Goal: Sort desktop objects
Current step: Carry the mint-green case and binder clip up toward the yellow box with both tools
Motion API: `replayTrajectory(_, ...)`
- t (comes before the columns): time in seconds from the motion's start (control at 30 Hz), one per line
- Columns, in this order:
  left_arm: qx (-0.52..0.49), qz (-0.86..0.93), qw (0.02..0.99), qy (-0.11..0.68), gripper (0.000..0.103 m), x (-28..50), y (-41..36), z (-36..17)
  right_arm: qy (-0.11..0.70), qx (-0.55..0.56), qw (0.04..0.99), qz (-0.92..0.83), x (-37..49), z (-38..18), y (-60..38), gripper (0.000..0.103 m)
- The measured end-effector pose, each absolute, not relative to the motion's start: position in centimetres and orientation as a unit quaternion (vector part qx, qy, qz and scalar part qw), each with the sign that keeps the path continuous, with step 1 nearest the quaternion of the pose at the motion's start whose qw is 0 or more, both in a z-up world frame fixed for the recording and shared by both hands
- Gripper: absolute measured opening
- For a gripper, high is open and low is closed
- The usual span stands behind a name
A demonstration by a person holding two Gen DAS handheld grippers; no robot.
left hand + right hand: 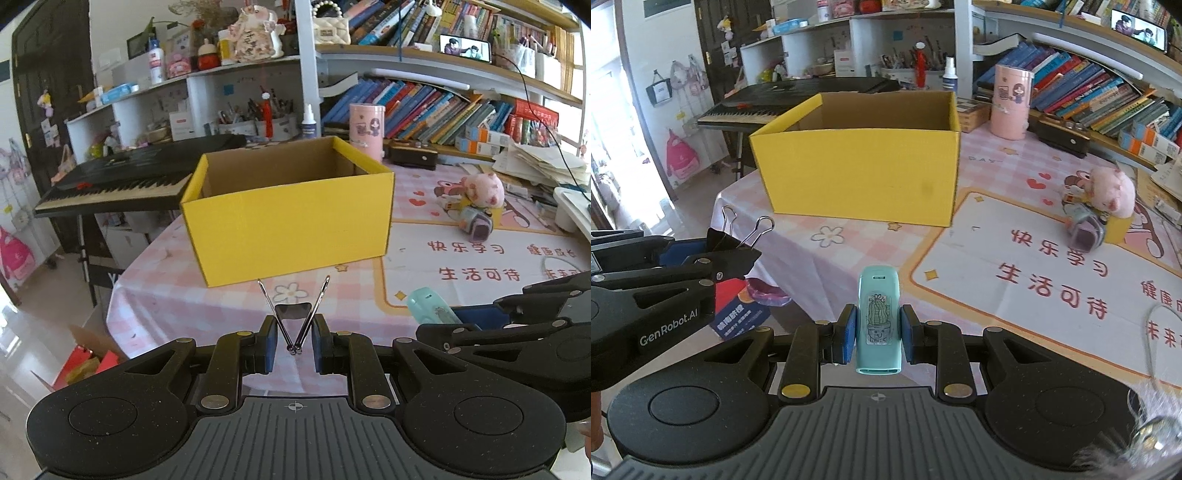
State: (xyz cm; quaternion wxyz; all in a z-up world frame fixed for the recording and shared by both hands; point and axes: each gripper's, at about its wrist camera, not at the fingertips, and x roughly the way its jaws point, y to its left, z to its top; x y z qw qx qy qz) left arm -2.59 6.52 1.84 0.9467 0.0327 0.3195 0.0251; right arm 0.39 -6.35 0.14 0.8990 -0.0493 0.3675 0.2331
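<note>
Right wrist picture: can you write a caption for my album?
Right gripper holds a teal stapler before the yellow box.

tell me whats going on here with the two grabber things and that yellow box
A person is sorting desk items with a handheld tool in each hand. The left tool is shut on a black binder clip, its wire handles pointing forward. The right tool is shut on a teal stapler-like gadget with a cactus sticker. Both point toward the open yellow box on the pink checked tablecloth. Neither item is in the box yet. A pink plush toy lies further right.
</note>
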Motion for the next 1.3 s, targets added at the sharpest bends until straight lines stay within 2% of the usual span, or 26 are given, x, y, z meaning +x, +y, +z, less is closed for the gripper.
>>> replayTrajectory(0.83,-0.003,0.047,0.955,0.291,0.018,-1.7,10.8,3.7,0.355,-0.044,0.901,0.246,3.2,2.1,-2.9,0.023)
replayTrajectory(1.3,-0.017,0.064,0.968,0.244,0.018,4.1,11.7,6.9,0.309,-0.026,0.913,0.266,10.9,6.4,-2.8,0.023)
